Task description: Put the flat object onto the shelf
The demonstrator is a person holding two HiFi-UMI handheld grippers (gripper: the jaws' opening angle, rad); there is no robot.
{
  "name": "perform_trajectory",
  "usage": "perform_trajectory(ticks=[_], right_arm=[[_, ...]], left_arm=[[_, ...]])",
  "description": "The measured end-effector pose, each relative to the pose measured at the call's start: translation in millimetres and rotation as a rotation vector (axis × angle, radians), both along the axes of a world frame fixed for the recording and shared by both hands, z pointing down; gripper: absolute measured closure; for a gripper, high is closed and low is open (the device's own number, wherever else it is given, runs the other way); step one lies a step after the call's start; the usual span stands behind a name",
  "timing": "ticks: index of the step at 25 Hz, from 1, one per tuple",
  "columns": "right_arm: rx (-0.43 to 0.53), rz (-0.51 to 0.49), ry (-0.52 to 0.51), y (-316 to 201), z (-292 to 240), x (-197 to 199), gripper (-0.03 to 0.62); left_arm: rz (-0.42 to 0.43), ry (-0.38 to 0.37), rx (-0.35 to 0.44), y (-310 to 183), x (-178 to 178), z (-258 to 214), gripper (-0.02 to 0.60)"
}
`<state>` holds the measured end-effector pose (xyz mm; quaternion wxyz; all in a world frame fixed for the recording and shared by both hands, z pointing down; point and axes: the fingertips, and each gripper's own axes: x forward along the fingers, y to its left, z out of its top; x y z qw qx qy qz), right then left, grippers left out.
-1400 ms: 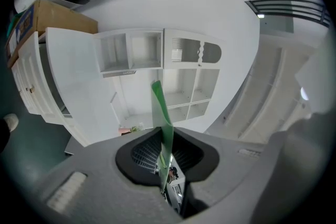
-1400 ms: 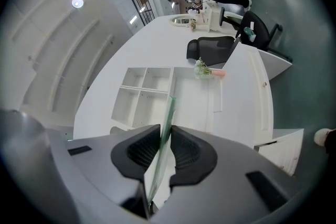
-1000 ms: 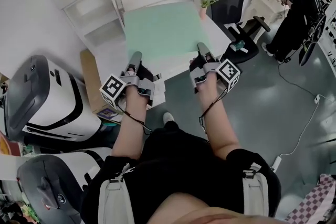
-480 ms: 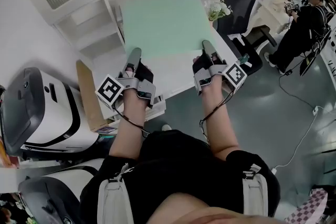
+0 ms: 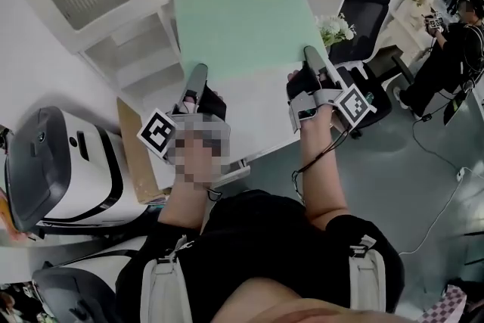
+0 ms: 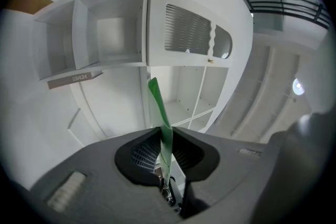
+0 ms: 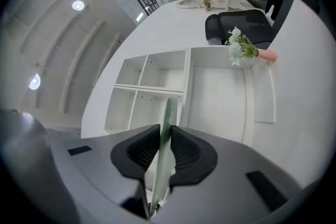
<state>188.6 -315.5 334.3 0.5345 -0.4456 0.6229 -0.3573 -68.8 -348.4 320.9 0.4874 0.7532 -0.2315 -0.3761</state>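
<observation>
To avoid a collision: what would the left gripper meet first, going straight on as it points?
Probably the white shelf unit; the green sheet in the left gripper would touch first. Depth is unclear.

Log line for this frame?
left hand-held gripper: shut on green sheet | right hand-held gripper: shut on green sheet | status: before white shelf, not yet placed

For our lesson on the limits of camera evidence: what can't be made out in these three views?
- Head view: a blurred patch covers the rear of the left gripper.
- Both gripper views: the green board shows edge-on, so its faces are unseen there.
- Left gripper view: the shelf label is too small to read.
</observation>
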Motion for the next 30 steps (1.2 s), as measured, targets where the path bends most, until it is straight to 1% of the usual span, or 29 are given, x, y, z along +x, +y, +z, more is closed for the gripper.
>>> perform_trajectory(ticks=[5, 12, 15, 19, 22, 27, 30], right_arm=[[0.015, -0.023, -0.001, -39, -23, 1, 0.531], [0.071, -0.069, -0.011, -45, -31, -3, 0.531], [0.089, -0.091, -0.003, -49, -34, -6, 0.531], [0.105, -0.117, 0.013, -54, -39, -7, 0.531], [0.117, -0.145, 0.01, -66, -43, -2, 0.531], [0.107, -0.193, 0.004, -102, -49, 26, 0.531], [0.114, -0.225, 0.005, -117, -51, 28, 0.531]], left_arm=[[-0.024, 0.006, -0.02, -31, -1, -12, 0.52], [-0.068, 0.018, 0.035, -27, -5, -26, 0.517], [-0.089, 0.032, 0.045, -27, -8, -28, 0.517], [-0.118, 0.032, 0.055, -26, -9, -30, 0.517], [-0.144, 0.03, 0.065, -32, -4, -34, 0.517], [-0.188, 0.01, 0.078, -58, 24, -43, 0.515], [-0.222, 0.009, 0.083, -66, 25, -46, 0.515]])
